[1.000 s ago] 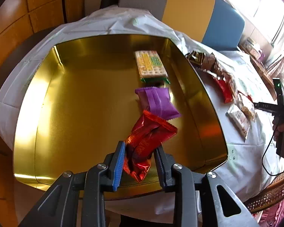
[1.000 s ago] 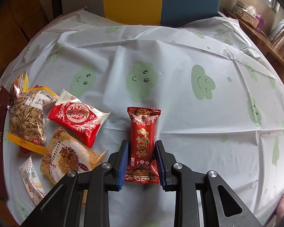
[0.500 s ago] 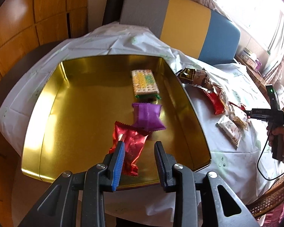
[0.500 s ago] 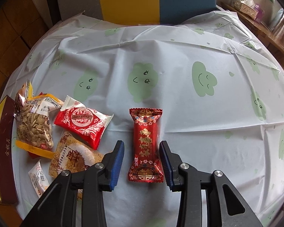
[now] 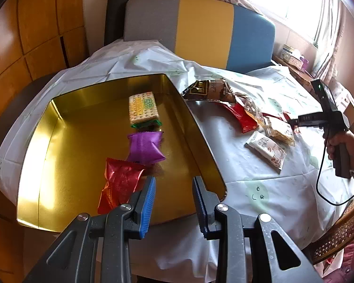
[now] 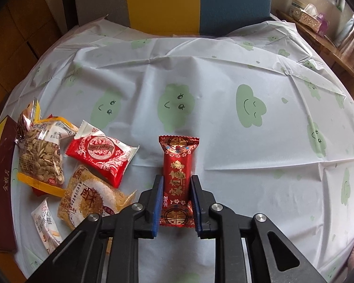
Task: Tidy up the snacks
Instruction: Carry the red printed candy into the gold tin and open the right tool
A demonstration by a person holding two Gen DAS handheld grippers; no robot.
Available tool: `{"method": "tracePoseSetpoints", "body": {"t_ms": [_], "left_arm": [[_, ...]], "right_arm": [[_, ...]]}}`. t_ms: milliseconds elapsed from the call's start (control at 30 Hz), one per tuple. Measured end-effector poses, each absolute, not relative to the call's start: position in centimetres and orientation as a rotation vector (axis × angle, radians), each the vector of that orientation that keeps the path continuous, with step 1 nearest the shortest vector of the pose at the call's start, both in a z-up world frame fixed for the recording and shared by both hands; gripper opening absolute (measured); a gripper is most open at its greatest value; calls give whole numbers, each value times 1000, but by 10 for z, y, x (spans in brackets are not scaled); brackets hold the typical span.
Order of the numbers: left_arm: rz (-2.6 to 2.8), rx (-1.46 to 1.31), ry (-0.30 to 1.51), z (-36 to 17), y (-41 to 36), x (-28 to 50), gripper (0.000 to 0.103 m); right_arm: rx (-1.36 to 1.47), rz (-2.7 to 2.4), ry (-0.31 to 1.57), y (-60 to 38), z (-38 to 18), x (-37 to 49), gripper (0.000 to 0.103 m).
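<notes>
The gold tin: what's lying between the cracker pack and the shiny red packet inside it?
In the left wrist view, a puffy purple foil packet lies between the yellow-and-white cracker pack and the shiny red foil packet, all in a row inside the gold metal tin.

Three packets lie in a row in the tin near its right wall: cracker pack farthest, pillow packet between, foil packet nearest. Loose snacks, perhaps six, lie on the tablecloth right of the tin.
</notes>
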State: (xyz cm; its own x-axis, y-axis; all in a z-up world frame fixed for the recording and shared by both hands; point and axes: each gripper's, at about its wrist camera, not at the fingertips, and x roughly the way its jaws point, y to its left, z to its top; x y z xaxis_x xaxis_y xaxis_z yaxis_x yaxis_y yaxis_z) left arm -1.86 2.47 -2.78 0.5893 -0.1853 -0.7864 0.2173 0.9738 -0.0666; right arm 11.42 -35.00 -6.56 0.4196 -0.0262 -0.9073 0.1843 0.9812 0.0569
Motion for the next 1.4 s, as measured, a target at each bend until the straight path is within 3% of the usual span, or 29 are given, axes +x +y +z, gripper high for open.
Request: {"method": "tracePoseSetpoints", "body": {"t_ms": [433,767,1033,1400], "left_arm": [[-119,-48,900,-27,64,-16,32],[-12,-122,871,-26,105,-18,32],[45,-163,873,-30,127,-21,32],[43,-200,896,-40,141,-22,32]], "right_arm": [[140,54,1029,-288,-22,93,22],[30,426,989,-125,16,104,22],[-83,593,1040,-16,0,121,22],[-178,593,1160,30,-51,147,26]]}}
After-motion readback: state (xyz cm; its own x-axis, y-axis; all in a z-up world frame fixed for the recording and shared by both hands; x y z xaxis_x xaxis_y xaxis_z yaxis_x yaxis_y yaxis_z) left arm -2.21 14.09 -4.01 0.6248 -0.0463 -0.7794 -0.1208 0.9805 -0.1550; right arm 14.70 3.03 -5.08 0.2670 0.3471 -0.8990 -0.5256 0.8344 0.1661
